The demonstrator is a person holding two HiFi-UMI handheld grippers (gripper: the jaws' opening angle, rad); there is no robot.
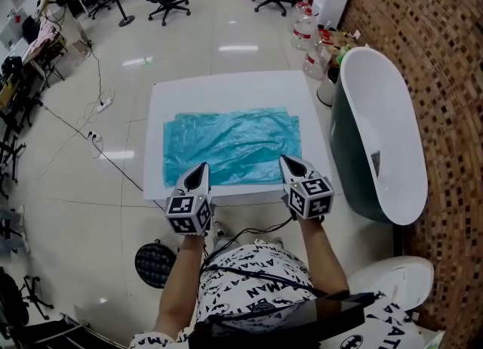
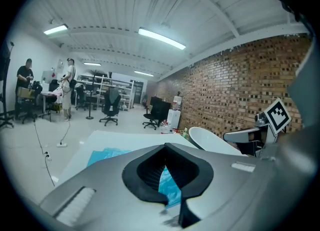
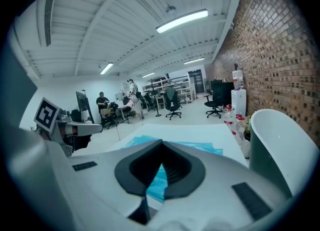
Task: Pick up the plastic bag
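White work table with a single sheet-like item

The square white table (image 1: 226,87) stands on a pale, glossy tiled floor (image 1: 181,45). One thing lies directly on its top: a teal plastic bag (image 1: 230,143), spread out flat and wrinkled, wider than it is deep. It covers the middle and near part, leaving a bare white margin on every side, broadest along the far edge.
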